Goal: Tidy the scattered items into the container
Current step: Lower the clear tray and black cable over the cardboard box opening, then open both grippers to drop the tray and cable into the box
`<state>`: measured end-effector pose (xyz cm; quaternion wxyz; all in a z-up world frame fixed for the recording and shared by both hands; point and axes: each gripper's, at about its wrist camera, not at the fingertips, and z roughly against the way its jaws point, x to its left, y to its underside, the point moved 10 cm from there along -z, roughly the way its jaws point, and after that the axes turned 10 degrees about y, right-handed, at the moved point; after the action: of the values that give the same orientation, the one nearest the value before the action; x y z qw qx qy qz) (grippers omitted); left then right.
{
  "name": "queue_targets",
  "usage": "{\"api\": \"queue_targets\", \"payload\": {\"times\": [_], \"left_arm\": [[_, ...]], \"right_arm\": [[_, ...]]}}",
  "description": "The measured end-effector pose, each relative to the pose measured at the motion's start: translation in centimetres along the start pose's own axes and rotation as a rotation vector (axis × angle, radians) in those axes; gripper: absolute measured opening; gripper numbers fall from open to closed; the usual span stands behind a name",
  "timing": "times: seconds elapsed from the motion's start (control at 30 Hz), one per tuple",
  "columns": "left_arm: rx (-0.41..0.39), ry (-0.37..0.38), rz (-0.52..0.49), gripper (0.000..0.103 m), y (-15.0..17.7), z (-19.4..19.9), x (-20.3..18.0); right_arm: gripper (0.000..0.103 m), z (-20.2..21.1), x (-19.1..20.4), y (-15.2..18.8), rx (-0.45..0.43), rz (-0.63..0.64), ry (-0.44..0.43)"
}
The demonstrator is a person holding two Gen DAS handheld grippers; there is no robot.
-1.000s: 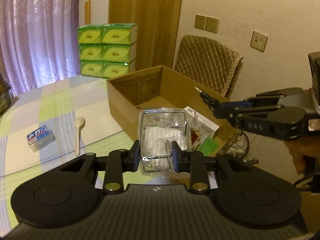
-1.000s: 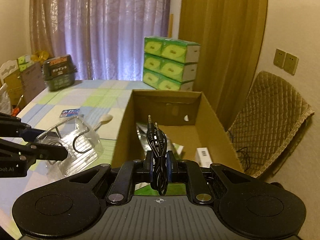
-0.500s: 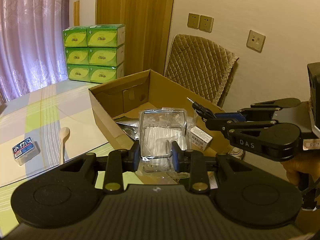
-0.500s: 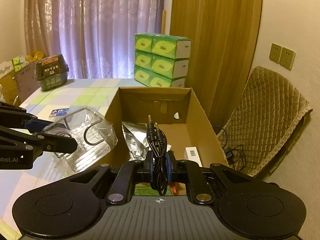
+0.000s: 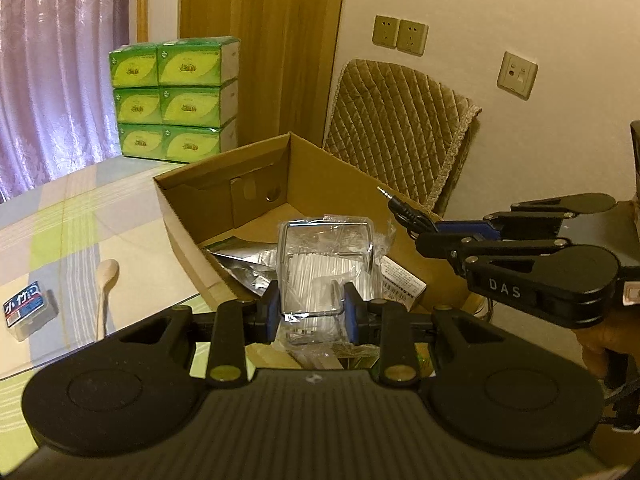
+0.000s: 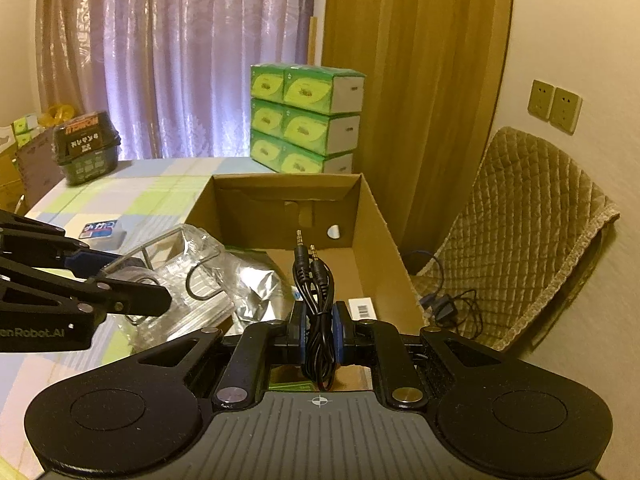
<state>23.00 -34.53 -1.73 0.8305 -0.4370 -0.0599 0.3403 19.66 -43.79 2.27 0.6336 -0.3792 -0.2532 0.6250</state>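
We saw open cardboard box [image 6: 372,216] on checked table [image 5: 60,216], crinkled foil pouch [image 6: 256,284] inside | left gripper [image 5: 311,307] clamped clear wire-framed packet [image 5: 326,264] over box | right gripper [image 6: 319,326] pinched coiled black audio cable [image 6: 316,304] | wooden spoon [image 5: 105,284] outside.

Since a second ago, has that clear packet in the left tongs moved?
Yes. The clear packet has moved toward and over the cardboard box, overlapping its near left edge.

Checked table [image 5: 72,216] bears cardboard box [image 5: 192,216], wooden spoon [image 5: 105,284], blue packet [image 5: 26,310].
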Motion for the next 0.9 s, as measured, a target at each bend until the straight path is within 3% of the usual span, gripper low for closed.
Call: {"api": "queue_targets", "payload": {"times": [0.13, 0.67, 0.9], "left_arm": [[0.018, -0.037, -0.03, 0.04, 0.2, -0.8, 0.2], [-0.002, -0.064, 0.024, 0.04, 2.4, 2.6, 1.8], [-0.014, -0.07, 0.042, 0.043, 3.0, 3.2, 2.2]], "right_arm": [[0.015, -0.1, -0.4, 0.3, 0.003, -0.005, 0.004], [0.015, 0.0, 0.5, 0.8, 0.01, -0.014, -0.016], [0.016, -1.3, 0.0, -0.5, -0.007, -0.107, -0.072]]}}
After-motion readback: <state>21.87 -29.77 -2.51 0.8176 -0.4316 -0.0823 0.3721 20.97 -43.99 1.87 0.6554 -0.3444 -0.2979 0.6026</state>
